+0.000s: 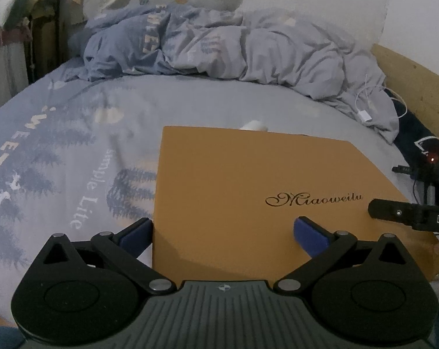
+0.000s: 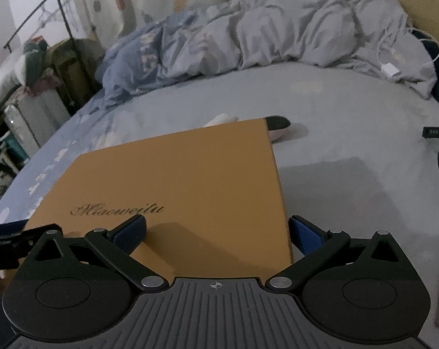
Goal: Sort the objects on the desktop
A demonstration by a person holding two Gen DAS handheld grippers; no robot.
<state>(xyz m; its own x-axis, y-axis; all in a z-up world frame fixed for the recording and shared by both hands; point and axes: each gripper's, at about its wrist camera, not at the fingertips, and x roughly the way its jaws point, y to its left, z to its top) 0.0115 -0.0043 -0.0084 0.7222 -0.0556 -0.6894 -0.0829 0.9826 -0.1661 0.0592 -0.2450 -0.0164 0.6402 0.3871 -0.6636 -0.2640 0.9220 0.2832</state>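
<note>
We see a flat mustard-yellow cardboard box lid [image 1: 257, 197] with gold cursive lettering reading "Miaoweilu", lying on the pale blue printed bedsheet [image 1: 74, 151] near the foot of the bed, directly in front of both grippers. Our left gripper [image 1: 223, 232] has its jaws spread wide and straddles the lid's near left edge: one blue-padded finger sits just off the left edge, the other over the lid's surface, and neither visibly presses on it. Our right gripper [image 2: 218, 231] is likewise spread apart at the lid's near right corner, one blue pad over the cardboard beside the lettering, the other just beyond the right edge above the sheet. Behind the far edge of the lid a small white object [image 2: 219, 119] and a dark-topped pinkish rounded object [image 2: 278, 126] peek out, mostly hidden. Farther back lies a crumpled grey-blue duvet [image 1: 219, 43], with a white charging cable and adapter [image 1: 367, 107] on its right end. A wooden bed frame [image 1: 417, 87] runs along the right side.
</note>
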